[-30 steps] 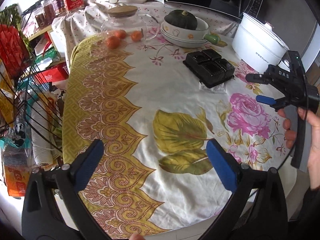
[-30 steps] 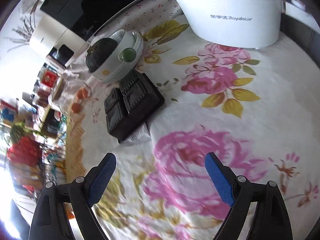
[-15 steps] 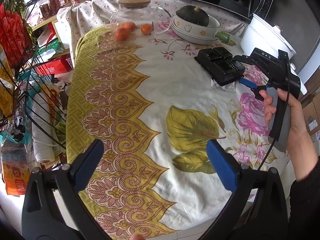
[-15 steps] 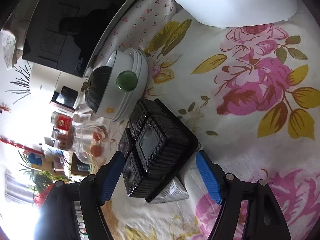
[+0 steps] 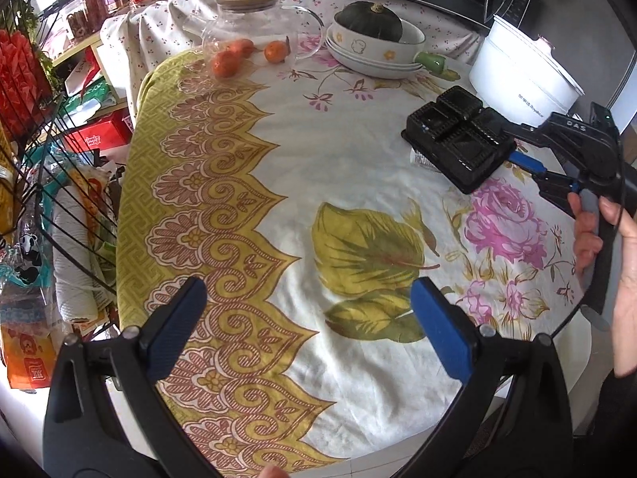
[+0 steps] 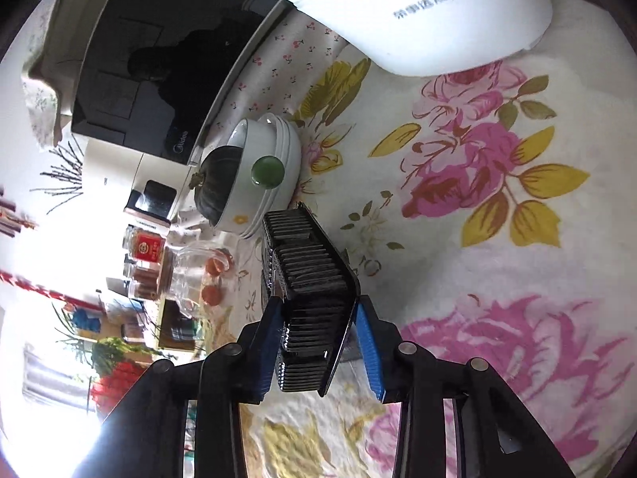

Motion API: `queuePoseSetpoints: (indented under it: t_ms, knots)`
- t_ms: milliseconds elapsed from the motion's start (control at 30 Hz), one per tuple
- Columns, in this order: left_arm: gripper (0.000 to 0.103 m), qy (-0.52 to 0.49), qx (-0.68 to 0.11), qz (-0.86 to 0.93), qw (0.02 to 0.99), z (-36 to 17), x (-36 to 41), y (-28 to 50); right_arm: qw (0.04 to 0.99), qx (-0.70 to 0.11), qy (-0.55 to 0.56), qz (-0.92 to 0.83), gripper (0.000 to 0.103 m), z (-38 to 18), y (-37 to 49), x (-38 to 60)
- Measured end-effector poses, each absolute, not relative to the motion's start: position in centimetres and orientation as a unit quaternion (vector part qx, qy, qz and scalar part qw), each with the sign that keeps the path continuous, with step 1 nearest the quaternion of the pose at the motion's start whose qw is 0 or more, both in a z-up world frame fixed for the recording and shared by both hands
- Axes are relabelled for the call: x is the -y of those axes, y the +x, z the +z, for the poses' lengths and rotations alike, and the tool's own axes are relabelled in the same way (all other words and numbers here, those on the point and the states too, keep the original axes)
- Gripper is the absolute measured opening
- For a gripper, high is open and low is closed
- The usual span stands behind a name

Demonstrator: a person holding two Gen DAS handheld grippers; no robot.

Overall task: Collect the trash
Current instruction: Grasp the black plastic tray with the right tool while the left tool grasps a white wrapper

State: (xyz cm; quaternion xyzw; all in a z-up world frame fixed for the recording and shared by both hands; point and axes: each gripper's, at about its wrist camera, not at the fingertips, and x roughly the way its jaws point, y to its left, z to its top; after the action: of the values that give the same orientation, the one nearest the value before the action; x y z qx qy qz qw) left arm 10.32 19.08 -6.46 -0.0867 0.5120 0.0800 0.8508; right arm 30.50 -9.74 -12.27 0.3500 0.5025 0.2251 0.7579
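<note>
Black tray (image 6: 314, 298) clamped between right jaws.

Our right gripper (image 6: 318, 342), wide open and short of the black plastic tray (image 6: 308, 290) a second ago, has reached it and closed its blue pads on the tray's near end. Our left gripper (image 5: 310, 326) has drawn back a little.
</note>
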Motion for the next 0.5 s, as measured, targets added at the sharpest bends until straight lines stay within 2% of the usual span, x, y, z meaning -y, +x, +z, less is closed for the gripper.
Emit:
queuePoseSetpoints:
  t_ms: [333, 500]
  knots:
    - [0.102, -0.071, -0.510, 0.065, 0.855, -6.4, -16.6, 10.1, 0.808, -0.470, 0.264, 0.238, 0.035, -5.5, 23.2, 17.0]
    - [0.102, -0.085, -0.515, 0.037, 0.852, -7.0, -15.3, 11.1, 0.827, -0.463, 0.240, 0.210, 0.035, -4.2, 19.5, 20.5]
